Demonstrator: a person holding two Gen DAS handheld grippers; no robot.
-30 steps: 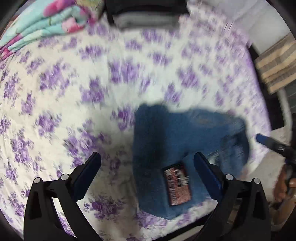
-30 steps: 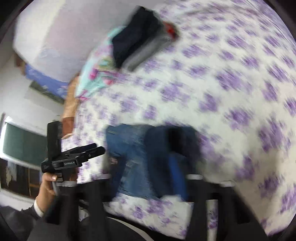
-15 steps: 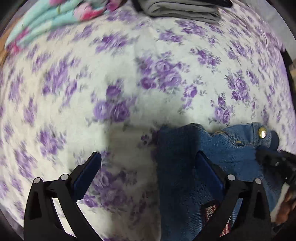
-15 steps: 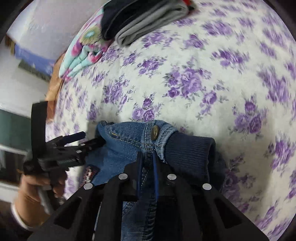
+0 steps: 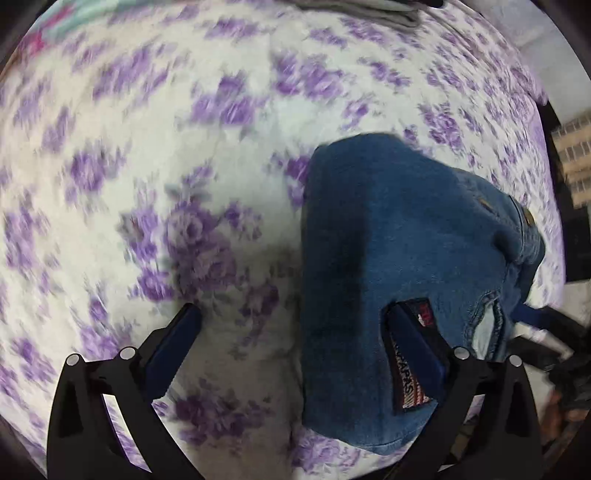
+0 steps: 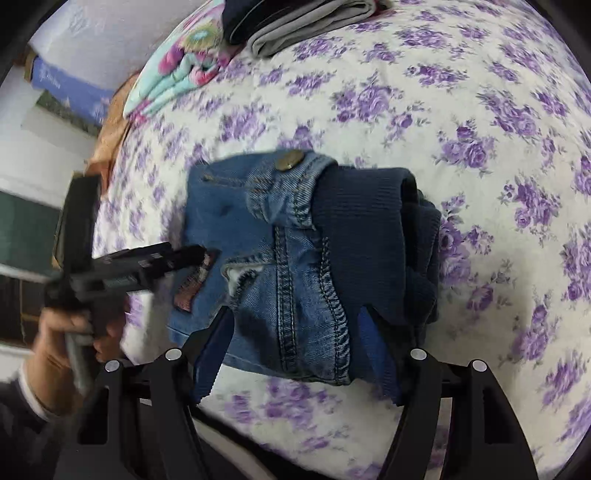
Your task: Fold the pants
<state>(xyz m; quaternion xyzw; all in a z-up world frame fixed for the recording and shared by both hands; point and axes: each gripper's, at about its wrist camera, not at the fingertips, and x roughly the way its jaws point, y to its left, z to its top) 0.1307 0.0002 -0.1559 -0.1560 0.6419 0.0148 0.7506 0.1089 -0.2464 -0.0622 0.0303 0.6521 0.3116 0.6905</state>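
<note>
The folded blue jeans (image 5: 388,258) lie on the purple-flowered bedsheet (image 5: 166,166), with the brass button (image 6: 290,160) at the far edge and a dark ribbed part (image 6: 373,229) on the right. My left gripper (image 5: 291,321) is open and straddles the jeans' left edge: one finger over the sheet, the other by the red patch (image 5: 406,376). My right gripper (image 6: 295,328) points down at the near edge. Its jaws are opening, with the stitched denim seam between them and the pads off the cloth. A hand (image 6: 70,332) holds the left gripper (image 6: 195,256) in the right wrist view.
A stack of folded grey and dark clothes (image 6: 306,26) and a turquoise flowered blanket (image 6: 181,70) lie at the far end of the bed. The bed's near edge runs just under the grippers. Boxes (image 6: 62,88) stand beyond the left side.
The right jaws, shut on the denim half a second ago, now stand apart. Both grippers have sunk toward the bed, and the folded jeans rest on the sheet.
</note>
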